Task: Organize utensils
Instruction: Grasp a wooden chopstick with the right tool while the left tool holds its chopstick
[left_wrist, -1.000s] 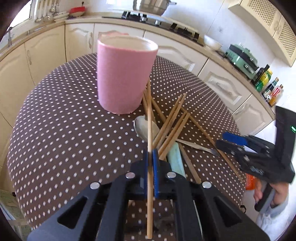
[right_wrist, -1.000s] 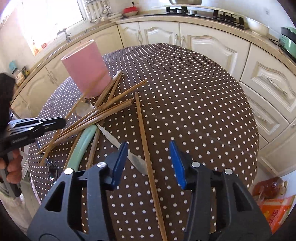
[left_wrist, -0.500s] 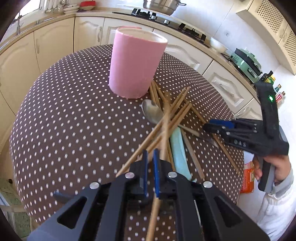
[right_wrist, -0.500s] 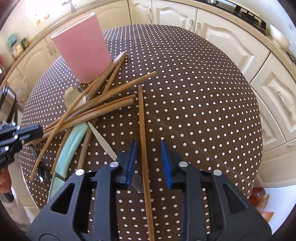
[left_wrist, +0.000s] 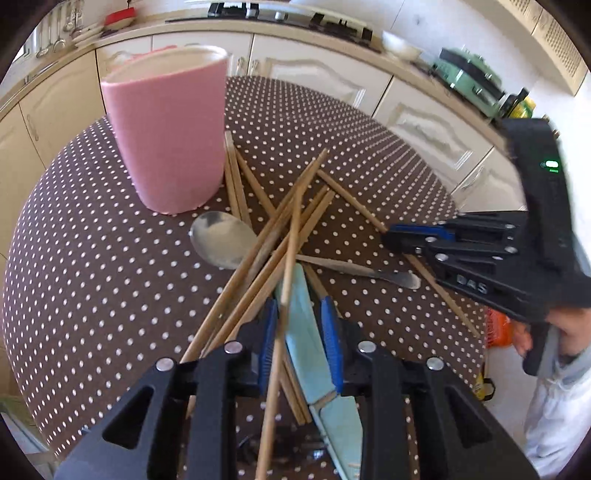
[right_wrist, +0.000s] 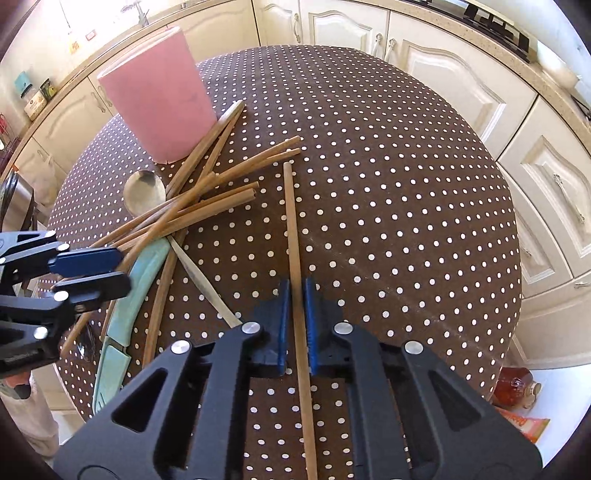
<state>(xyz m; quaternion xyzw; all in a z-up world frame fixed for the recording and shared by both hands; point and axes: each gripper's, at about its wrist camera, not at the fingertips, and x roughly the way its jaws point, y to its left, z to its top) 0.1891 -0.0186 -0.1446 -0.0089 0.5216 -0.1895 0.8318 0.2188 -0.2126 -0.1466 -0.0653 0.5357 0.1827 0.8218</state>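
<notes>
While the left claw (left_wrist: 297, 341) spreads w/ a chopstick (left_wrist: 284, 295) loose between its jaws, right claw (right_wrist: 295, 321) closes round the lone chopstick (right_wrist: 291, 229) lying lengthwise on the surface (right_wrist: 406, 184), pink holder (right_wrist: 155, 99) up-left.

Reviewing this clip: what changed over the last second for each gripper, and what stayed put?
The left gripper let go of its chopstick; its jaws are opening and the stick leans on the pile. The right gripper is closing on the lone chopstick lying apart. The pink cup, spoon and knife stayed put.
</notes>
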